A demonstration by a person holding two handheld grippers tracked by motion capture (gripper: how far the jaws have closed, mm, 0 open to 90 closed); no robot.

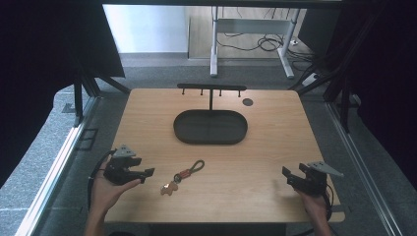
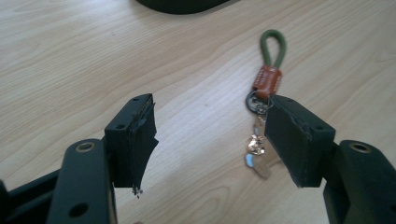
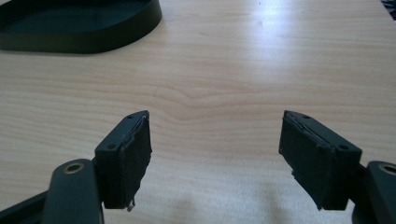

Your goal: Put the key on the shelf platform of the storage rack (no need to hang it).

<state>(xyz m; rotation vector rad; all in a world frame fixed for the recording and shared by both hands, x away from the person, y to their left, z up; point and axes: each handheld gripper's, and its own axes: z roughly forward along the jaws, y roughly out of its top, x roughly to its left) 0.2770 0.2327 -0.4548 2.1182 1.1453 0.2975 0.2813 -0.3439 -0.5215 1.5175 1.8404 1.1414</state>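
We hold the left gripper [image 2: 210,140] gaping just short of the keychain [image 2: 262,93], right gripper [image 3: 215,158] gaping empty; next, we likely close on the keychain's loop.

In the left gripper view, one black jaw is covering the lower edge of the keyring [image 2: 264,88], and its metal charms are blurring beyond recognition. The top edge is cutting off the dark tray [image 2: 180,4]; in the right gripper view, the top and left edges are cropping the same tray [image 3: 79,28].
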